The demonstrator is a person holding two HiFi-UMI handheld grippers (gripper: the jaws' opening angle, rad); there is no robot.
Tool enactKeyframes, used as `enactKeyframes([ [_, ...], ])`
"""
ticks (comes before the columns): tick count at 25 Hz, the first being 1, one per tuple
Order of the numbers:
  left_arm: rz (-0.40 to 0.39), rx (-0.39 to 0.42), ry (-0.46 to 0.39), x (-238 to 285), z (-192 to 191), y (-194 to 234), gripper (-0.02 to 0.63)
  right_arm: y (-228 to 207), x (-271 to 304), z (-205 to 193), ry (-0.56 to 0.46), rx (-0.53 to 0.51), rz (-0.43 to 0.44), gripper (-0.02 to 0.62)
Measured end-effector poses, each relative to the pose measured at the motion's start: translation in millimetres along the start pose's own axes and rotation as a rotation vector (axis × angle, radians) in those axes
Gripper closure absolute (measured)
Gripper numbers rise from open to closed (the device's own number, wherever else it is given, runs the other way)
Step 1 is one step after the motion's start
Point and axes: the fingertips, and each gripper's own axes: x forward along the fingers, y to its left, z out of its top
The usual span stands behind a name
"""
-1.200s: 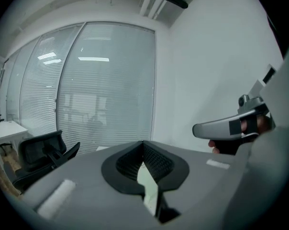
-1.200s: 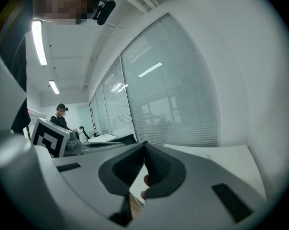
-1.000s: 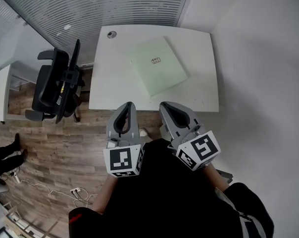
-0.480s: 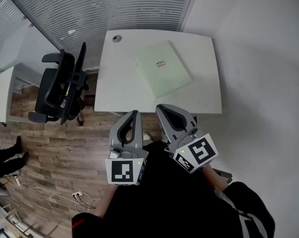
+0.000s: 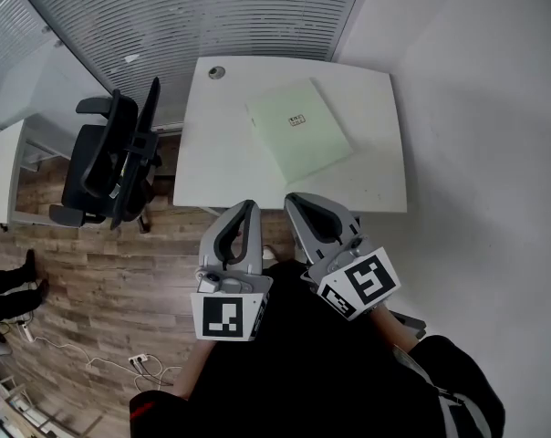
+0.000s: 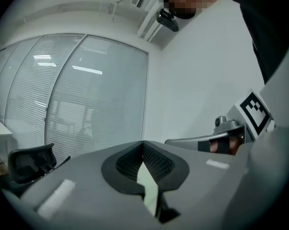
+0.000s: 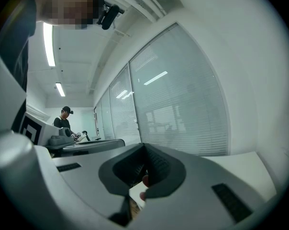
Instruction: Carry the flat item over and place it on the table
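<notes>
Slatted glass wall (image 5: 212, 12) up top, black office chair (image 5: 111, 158) at 9 o'clock, and the white table (image 5: 221, 153) dead ahead with the pale green flat item (image 5: 298, 128) already lying on its right half, long axis running roughly 11 to 5 o'clock. Left gripper (image 5: 243, 208) has its jaws pressed together on nothing, and the item sits at about 1 o'clock from its tips. Right gripper (image 5: 298, 199), also closed and empty, has it straight at 12, so I'd call that the nearer one, though both hang short of the table's near edge, well apart from the item.
</notes>
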Motion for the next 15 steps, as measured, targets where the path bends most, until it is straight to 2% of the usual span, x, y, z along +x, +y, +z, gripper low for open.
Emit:
enactKeyframes([
  [4, -0.023, -0.078, 0.057, 3.1, -12.1, -2.9, 0.601, -2.0, -0.2, 0.2, 0.0, 0.0, -0.002, 0.595],
  [8, -0.021, -0.004, 0.015, 4.9, -8.0, -1.7, 0.601, -3.9, -0.4, -0.5, 0.004, 0.002, -0.01, 0.595],
  [15, -0.035, -0.037, 0.032, 5.6, -10.9, -4.9, 0.601, -3.5, -2.3, -0.9, 0.01, -0.004, -0.013, 0.595],
])
